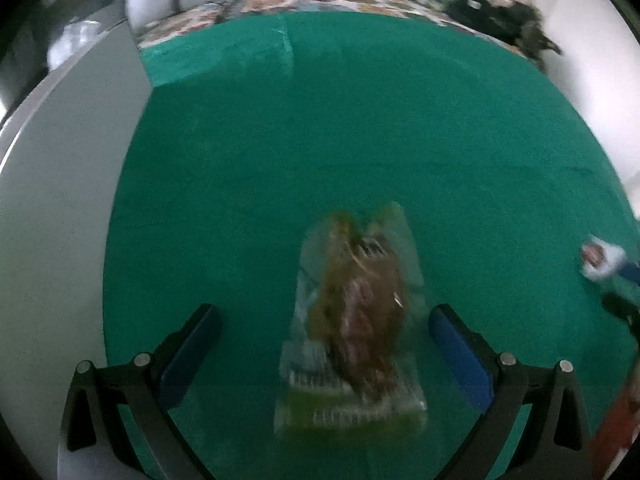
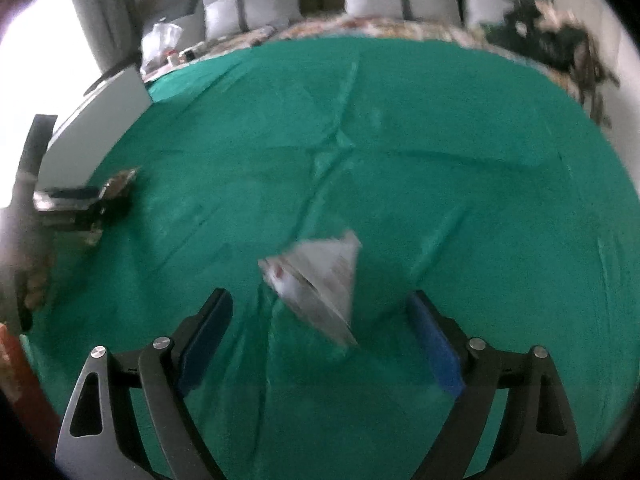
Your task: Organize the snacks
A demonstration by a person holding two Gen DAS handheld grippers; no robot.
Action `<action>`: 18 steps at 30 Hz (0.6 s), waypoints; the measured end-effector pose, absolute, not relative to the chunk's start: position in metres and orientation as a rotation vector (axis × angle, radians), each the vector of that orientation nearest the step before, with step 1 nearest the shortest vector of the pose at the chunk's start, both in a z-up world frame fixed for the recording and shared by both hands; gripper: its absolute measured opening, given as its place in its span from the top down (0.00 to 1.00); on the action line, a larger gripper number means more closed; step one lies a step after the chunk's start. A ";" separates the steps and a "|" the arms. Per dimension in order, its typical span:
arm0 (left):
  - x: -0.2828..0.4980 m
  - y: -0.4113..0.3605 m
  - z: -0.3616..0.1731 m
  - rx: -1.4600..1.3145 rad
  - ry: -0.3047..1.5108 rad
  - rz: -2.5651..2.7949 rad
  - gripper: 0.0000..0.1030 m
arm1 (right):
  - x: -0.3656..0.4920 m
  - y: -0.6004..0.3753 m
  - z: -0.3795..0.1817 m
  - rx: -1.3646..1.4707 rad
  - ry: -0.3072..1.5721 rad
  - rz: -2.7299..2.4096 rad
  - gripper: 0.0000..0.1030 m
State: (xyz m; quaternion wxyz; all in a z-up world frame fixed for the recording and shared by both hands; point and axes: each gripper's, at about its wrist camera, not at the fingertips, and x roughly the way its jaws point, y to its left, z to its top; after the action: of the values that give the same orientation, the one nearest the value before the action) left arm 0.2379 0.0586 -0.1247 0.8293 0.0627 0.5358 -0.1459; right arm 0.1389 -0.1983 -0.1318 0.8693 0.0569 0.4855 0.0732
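My left claw [image 1: 324, 330] gapes over a clear brown-and-green snack packet [image 1: 352, 332] on the green cloth [image 1: 400, 140], not gripping. My right claw [image 2: 320, 316] is spread wide near a white crumpled wrapper [image 2: 320, 280], apart.

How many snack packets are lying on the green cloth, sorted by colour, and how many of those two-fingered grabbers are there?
Brown and green snack packet: 1
White snack packet: 1
Hand-held grippers, left and right, both open: 2
Total: 4, all over the green cloth. Both views are blurred; a dark red thing at the picture edges is not counted.
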 end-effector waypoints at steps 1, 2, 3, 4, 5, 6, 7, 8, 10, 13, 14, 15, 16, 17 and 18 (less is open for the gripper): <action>0.236 0.058 -0.123 0.146 1.128 -0.309 0.00 | 0.139 -0.198 -0.131 0.119 1.022 0.156 0.12; 0.236 0.053 -0.122 0.166 1.122 -0.306 0.01 | 0.139 -0.196 -0.129 0.106 1.028 0.165 0.12; 0.237 0.049 -0.124 0.178 1.129 -0.301 0.01 | 0.142 -0.190 -0.127 0.077 1.027 0.172 0.12; 0.238 0.044 -0.127 0.190 1.147 -0.290 0.03 | 0.146 -0.182 -0.124 0.040 1.022 0.172 0.12; 0.238 0.039 -0.129 0.193 1.154 -0.273 0.09 | 0.153 -0.173 -0.124 0.000 1.027 0.167 0.13; 0.236 0.038 -0.125 0.179 1.128 -0.267 0.35 | 0.158 -0.168 -0.125 -0.010 1.034 0.159 0.15; 0.234 0.037 -0.121 0.160 1.107 -0.264 0.51 | 0.162 -0.166 -0.125 -0.001 1.038 0.147 0.16; 0.231 0.035 -0.117 0.161 1.093 -0.249 0.59 | 0.165 -0.166 -0.127 0.006 1.046 0.138 0.44; 0.224 0.035 -0.110 0.142 1.077 -0.258 0.64 | 0.166 -0.172 -0.125 0.060 1.069 0.107 0.72; 0.205 0.050 -0.098 0.032 1.061 -0.282 0.68 | 0.149 -0.187 -0.108 0.164 1.031 0.097 0.73; 0.196 0.059 -0.094 -0.032 1.060 -0.292 0.71 | 0.143 -0.190 -0.102 0.183 1.015 0.101 0.73; 0.189 0.063 -0.090 -0.070 1.055 -0.296 0.75 | 0.136 -0.193 -0.095 0.211 1.000 0.110 0.73; 0.178 0.069 -0.085 -0.117 1.050 -0.302 0.76 | 0.128 -0.195 -0.088 0.235 0.986 0.114 0.73; 0.172 0.074 -0.081 -0.150 1.047 -0.308 0.79 | 0.124 -0.195 -0.084 0.240 0.978 0.116 0.73; 0.166 0.081 -0.079 -0.178 1.044 -0.314 0.86 | 0.120 -0.192 -0.080 0.241 0.967 0.121 0.73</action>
State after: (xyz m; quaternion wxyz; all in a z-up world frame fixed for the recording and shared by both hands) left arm 0.1656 0.0811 -0.0786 0.8514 -0.0845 0.4957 -0.1491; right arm 0.1202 -0.1924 -0.0796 0.8766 0.1157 0.4634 0.0581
